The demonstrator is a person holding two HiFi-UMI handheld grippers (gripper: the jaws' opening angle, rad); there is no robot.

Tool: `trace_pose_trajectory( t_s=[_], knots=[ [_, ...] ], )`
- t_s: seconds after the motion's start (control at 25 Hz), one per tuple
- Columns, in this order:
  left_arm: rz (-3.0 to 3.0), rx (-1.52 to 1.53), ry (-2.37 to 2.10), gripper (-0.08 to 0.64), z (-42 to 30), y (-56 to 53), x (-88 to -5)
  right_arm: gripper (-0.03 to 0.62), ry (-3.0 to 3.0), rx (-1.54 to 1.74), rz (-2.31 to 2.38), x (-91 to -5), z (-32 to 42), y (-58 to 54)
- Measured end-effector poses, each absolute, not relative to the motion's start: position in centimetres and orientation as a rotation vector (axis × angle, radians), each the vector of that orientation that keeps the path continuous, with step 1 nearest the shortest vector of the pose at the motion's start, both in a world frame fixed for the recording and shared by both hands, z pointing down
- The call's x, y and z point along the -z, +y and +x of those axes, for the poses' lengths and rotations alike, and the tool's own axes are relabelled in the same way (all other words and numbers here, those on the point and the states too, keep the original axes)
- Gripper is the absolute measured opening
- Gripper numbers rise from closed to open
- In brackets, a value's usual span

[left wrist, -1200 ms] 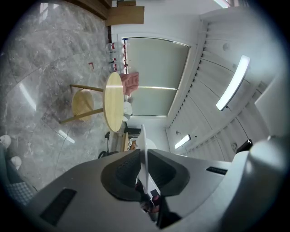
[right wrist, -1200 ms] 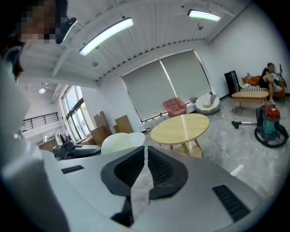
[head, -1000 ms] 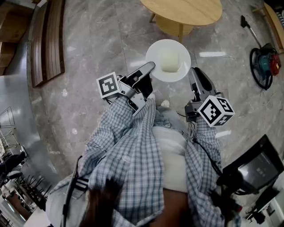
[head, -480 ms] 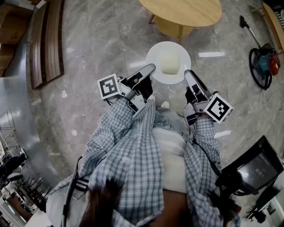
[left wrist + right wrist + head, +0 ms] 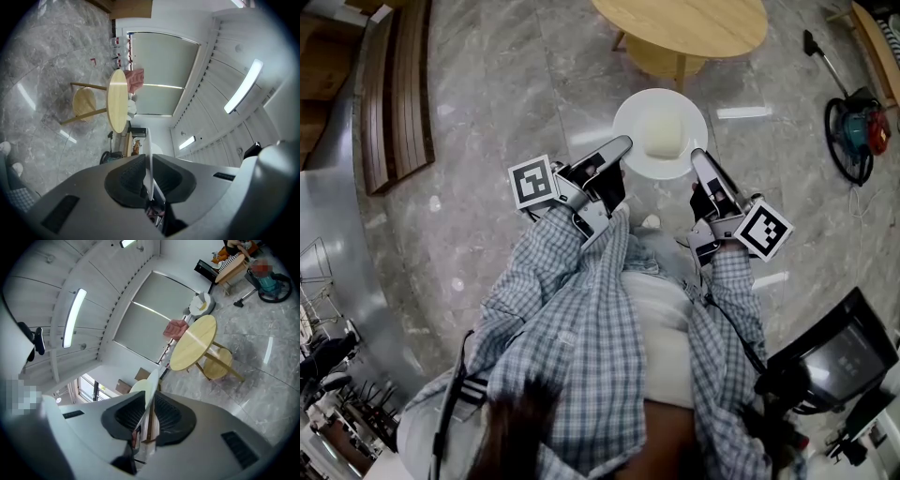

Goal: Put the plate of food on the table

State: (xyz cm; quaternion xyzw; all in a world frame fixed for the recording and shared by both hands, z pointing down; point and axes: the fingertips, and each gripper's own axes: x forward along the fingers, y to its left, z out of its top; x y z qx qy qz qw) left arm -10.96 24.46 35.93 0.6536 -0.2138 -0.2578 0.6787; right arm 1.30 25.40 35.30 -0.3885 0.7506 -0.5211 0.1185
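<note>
white plate (image 5: 630,120): one pale food block (image 5: 661,134) (near the round wooden table (image 5: 680,26)) | left gripper (image 5: 622,144): clamped on rim | right gripper (image 5: 697,156): jaws closing on opposite rim

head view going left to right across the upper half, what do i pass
wooden bench → left tongs, shut on the plate's rim → white plate of food → right tongs, closing with the rim between them → vacuum cleaner
</note>
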Motion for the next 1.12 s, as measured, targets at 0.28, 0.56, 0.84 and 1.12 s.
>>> trace_pose_trajectory(
  t_s=[0.28,0.56,0.84,1.12],
  knots=[
    [1.481,0.552,-0.460,0.043,-10.6,24.5,-35.9,0.067,2.136,1.519,-1.172,-35.3,1.8,25.8],
    [1.494,0.541,-0.440,0.043,-10.5,24.5,-35.7,0.067,2.119,1.486,-1.185,-35.1,1.9,26.1],
    [1.493,0.519,-0.413,0.043,-10.6,24.3,-35.7,0.067,2.097,1.484,-1.208,-34.9,1.7,26.1],
    [1.496,0.497,-0.398,0.043,-10.0,24.5,-35.6,0.066,2.093,1.493,-1.240,-35.2,2.3,26.6]
  ],
)
